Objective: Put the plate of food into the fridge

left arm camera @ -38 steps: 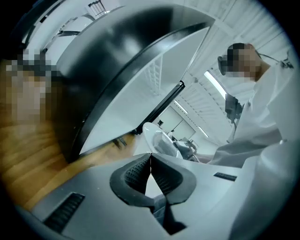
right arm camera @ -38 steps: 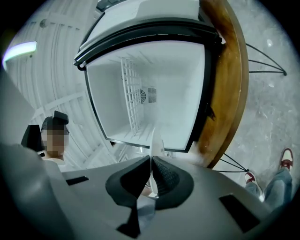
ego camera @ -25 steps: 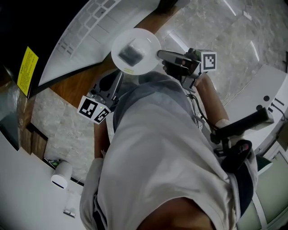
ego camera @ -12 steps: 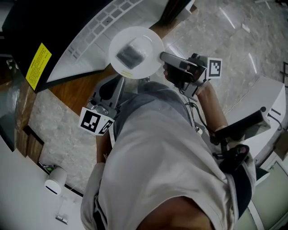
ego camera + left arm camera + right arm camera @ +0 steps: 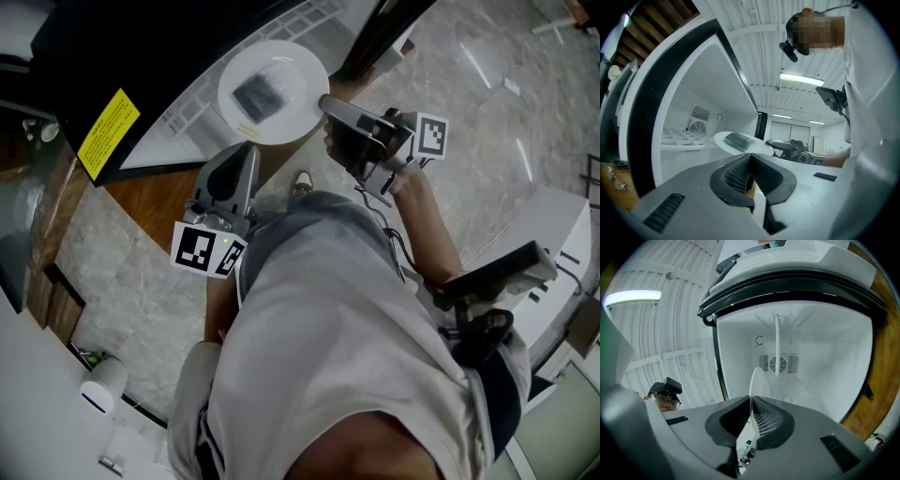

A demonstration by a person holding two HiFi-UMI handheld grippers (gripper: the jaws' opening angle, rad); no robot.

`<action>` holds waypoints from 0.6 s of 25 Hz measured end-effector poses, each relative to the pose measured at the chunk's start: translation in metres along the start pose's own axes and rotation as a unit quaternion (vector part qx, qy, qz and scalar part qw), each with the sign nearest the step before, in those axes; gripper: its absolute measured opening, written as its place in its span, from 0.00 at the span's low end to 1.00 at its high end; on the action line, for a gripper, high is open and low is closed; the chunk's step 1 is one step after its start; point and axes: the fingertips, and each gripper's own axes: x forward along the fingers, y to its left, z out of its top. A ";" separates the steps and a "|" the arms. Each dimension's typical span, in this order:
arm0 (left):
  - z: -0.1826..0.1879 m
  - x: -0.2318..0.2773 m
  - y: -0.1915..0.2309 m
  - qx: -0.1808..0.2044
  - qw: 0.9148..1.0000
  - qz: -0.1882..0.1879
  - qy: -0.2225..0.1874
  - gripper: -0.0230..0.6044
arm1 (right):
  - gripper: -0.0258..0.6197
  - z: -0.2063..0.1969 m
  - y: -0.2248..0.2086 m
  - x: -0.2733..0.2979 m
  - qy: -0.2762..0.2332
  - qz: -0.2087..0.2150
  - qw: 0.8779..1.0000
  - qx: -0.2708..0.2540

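The mottled stone floor [image 5: 122, 253] bears what looks like a small white cylinder [image 5: 101, 382].

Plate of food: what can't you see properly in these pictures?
- Food: head view, a blurred grey lump; its kind cannot be told.
- Plate: right gripper view, edge-on between the jaws, so its top is hidden.
- Fridge: right gripper view, the inside's lower part sits behind the right gripper.
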 end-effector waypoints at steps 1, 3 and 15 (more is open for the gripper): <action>0.001 0.002 0.002 0.007 1.000 0.011 -0.001 0.07 | 0.08 0.002 -0.003 0.002 -0.001 -0.003 1.000 0.001; 0.003 0.004 0.004 0.017 1.000 0.026 -0.002 0.07 | 0.08 0.004 -0.007 0.009 -0.007 -0.006 1.000 0.007; 0.023 0.015 -0.004 0.044 0.999 0.016 -0.016 0.07 | 0.08 0.014 -0.024 0.034 -0.064 -0.010 0.996 0.062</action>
